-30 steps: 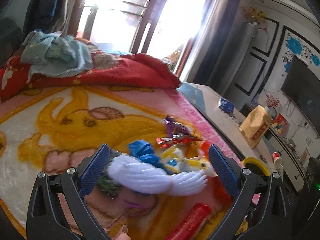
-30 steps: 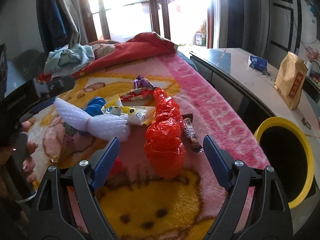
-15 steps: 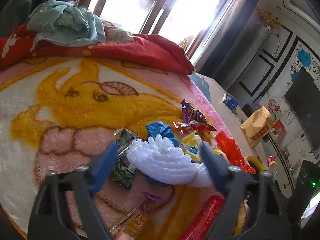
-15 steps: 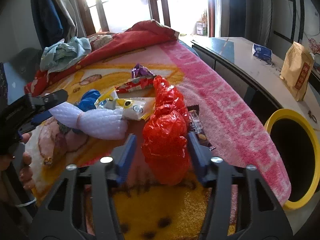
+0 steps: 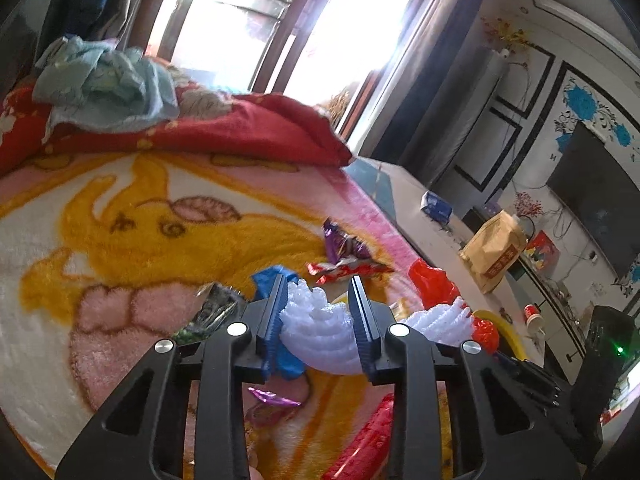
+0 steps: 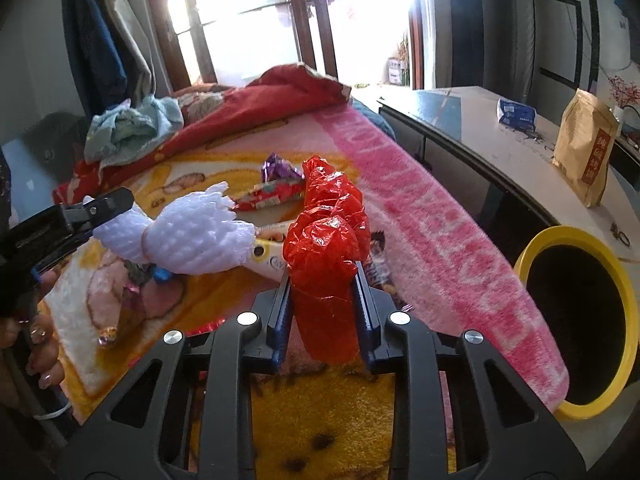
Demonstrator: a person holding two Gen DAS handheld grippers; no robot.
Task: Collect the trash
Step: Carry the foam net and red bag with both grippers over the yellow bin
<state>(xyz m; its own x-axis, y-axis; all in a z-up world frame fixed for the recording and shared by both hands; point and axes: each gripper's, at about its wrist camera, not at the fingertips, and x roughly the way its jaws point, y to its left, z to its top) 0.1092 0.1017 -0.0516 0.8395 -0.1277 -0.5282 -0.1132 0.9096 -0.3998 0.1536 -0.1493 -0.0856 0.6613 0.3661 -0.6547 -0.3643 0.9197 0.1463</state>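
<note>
Two fisheye views, one riding on each of my tongs, both angled down over the bed.

My left camera looks along its tongs (image 5: 318, 312) toward the window, close over the white foam netting (image 5: 320, 340). My right camera sits further right, close behind the red plastic bag (image 6: 326, 248), the yellow bin (image 6: 576, 320) at its edge. Both share the netting, the bag, the blanket (image 5: 120, 240) and, I think, the same counter (image 6: 520, 152).

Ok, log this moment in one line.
left gripper: just closed, shut on foam net | right gripper: just closed, shut on red bag | bin: beside bed, nothing dropped yet
</note>
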